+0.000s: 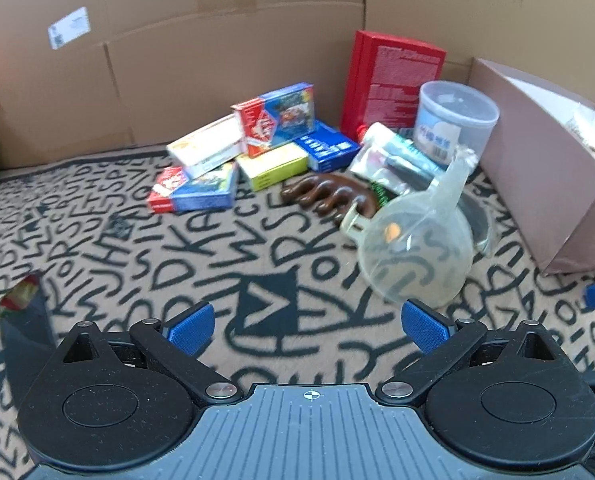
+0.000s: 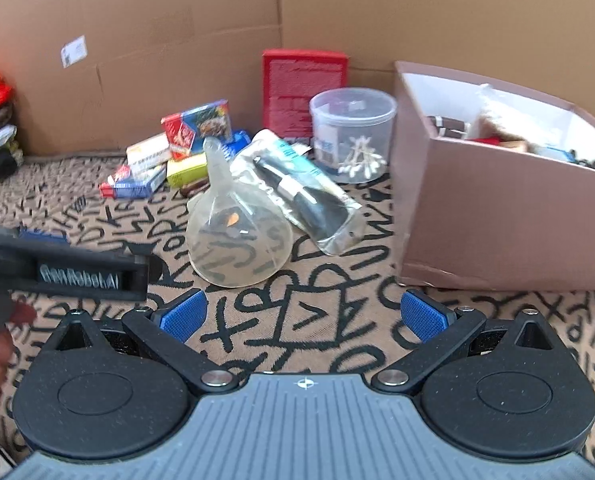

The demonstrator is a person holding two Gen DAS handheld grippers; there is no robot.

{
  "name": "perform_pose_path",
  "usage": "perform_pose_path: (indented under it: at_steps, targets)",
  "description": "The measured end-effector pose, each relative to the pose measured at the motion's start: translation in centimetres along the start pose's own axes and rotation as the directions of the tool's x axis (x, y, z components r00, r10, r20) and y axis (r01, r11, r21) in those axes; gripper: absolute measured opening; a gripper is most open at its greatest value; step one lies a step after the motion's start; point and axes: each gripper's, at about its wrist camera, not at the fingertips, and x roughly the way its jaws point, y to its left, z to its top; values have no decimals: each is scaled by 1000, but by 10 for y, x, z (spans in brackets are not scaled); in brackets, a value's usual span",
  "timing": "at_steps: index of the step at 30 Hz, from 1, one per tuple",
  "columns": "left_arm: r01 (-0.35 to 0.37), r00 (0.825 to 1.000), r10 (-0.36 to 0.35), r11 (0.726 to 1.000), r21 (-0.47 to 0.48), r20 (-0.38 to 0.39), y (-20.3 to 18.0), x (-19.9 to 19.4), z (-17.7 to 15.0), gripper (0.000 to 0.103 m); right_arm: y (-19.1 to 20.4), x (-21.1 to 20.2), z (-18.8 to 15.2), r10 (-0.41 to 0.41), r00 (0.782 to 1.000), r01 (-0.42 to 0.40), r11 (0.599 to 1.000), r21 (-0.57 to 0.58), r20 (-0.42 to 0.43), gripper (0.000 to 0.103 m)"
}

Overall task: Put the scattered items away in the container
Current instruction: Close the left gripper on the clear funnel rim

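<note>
Funnel (image 2: 239, 236) hides comb (image 1: 329, 196); box (image 2: 497, 216) contents cut off.

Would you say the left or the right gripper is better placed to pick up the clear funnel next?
Probably the right gripper: it is open with the funnel just ahead, and the brown box sits on its side. The left gripper is open too, but farther from the box.
</note>
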Motion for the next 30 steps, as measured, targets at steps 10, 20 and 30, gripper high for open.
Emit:
perform_pose_path:
  at_steps: [10,20,30]
  targets:
    - [164,986,-164,986,34,-3,-13,26,27,92,12,38,8,57,998,-55,991,-121,12,101]
    - [311,950,-309,948,71,-30,-25,50,43,79,14,73,18,171,985,-172,977,-124,-19,92]
    - [338,941,-335,938,71,-54,-23,71,40,85,15,78,17,175,984,-177,974,-138,-30,94]
